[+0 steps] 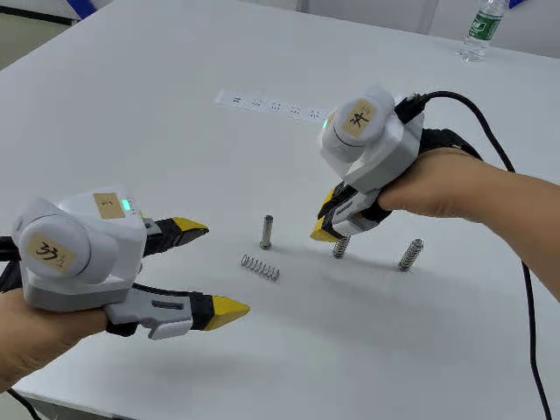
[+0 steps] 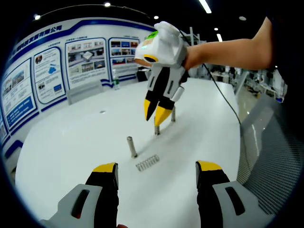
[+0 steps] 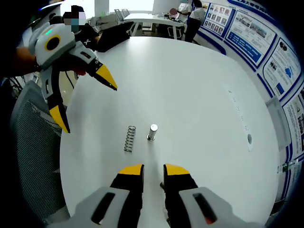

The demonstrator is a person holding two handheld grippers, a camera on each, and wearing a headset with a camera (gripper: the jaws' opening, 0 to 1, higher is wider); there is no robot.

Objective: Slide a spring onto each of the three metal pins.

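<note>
On the white table (image 1: 131,105), 3 metal pins stood in a row. The bare pin (image 1: 267,231) stood upright at the left end, and a loose spring (image 1: 261,267) lay flat just beside it, on the side nearer the left gripper (image 1: 208,267). That gripper hovered low with its jaws spread wide, holding nothing and pointing towards the spring. The middle pin (image 1: 341,247) and the far pin (image 1: 410,255) each wore a spring. The right gripper (image 1: 325,226) hung tip-down over the middle pin and hid its top; its jaws were drawn nearly together with a slim gap, and I could not tell whether they pinched that spring. A black cable (image 1: 490,131) trailed from it across the table. Well behind lay a white power strip (image 1: 271,105), and a water bottle (image 1: 481,26) stood at the far edge.
</note>
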